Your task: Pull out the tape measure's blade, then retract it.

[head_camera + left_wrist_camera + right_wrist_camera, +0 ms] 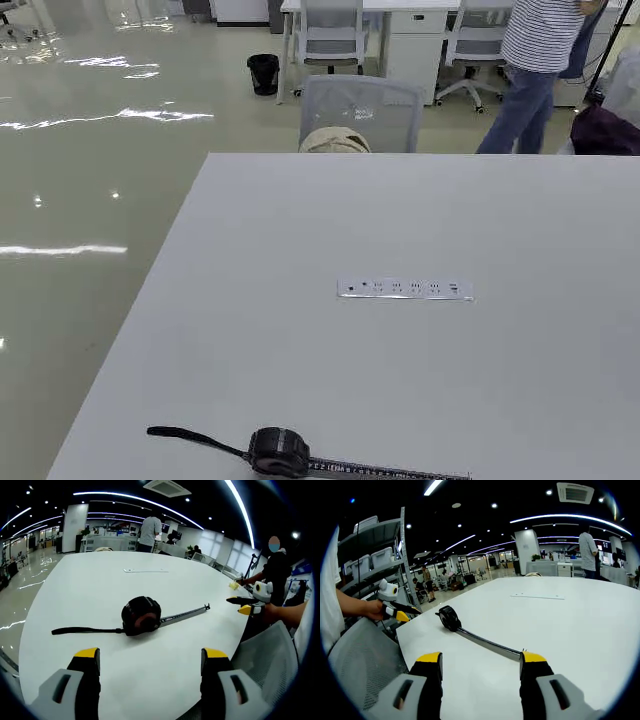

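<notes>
A black tape measure (pixel 278 452) lies at the near edge of the white table (pixel 400 220), its strap (pixel 190 436) trailing left and its blade (pixel 390 470) pulled out to the right. In the left gripper view the tape measure's case (pixel 141 616) sits just beyond my left gripper (pixel 151 655), which is open and holds nothing. In the right gripper view the blade (pixel 485 642) runs from the case (pixel 449 617) towards my right gripper (pixel 481 658). That gripper is open, and the blade's end lies by its right fingertip (pixel 534 658), between the jaws but not gripped.
A flat socket strip (pixel 405 290) is set into the middle of the table. A grey mesh chair (pixel 360 110) stands at the far edge, with a person (pixel 535 70) and a black bin (pixel 263 73) beyond. Another mesh chair (pixel 365 655) is close by the table's near edge.
</notes>
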A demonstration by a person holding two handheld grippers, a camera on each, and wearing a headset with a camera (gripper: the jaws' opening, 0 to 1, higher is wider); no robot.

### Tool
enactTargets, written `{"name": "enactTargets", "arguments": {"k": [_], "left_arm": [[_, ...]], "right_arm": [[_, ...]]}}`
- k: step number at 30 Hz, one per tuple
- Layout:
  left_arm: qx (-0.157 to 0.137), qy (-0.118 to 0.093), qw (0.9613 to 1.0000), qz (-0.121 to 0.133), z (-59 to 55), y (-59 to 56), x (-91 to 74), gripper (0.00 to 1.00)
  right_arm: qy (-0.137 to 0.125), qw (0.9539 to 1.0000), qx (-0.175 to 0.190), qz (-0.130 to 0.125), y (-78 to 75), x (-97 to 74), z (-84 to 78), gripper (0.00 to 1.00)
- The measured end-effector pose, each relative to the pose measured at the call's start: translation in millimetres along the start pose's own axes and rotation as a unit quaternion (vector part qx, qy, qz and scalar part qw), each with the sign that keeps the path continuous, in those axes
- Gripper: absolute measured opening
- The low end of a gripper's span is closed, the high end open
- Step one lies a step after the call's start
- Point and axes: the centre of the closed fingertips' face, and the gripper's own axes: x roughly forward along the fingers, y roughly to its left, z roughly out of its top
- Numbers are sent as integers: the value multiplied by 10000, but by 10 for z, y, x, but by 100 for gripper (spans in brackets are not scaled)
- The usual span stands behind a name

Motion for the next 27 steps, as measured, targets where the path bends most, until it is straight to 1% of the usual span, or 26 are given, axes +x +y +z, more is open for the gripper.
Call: {"name": "enactTargets", "arguments": {"k": [3,7,9,12,19,23,24,25,27], "left_arm": [[-9,-19,10000,23,10,8,-7,82],[-9,-31,10000,24,19,15,-12,82],[1,-5,10000,22,13,13,-15,82],[-4,-9,10000,13,18,11,-22,82],[22,54,10000,55,14,3,-4,82],[-120,45,9998,176,21,17,25,82],[-160,29,9997,167,24,9,42,82],[-170,46,9997,155,19,-1,56,81],[-141,103,9996,212,5,-9,79,81]], "right_arm": [[54,10000,7,34,47,-13,-40,63],[124,9999,41,54,53,-17,-103,63],[156,9999,22,66,67,-17,-117,63],[112,9999,63,69,60,-23,-107,63],[106,9999,47,65,77,1,-101,63],[109,9999,69,43,61,-1,-109,63],[117,9999,51,37,55,-2,-115,63],[110,9999,44,41,58,-4,-113,62],[108,9999,63,35,49,-9,-119,62]]}}
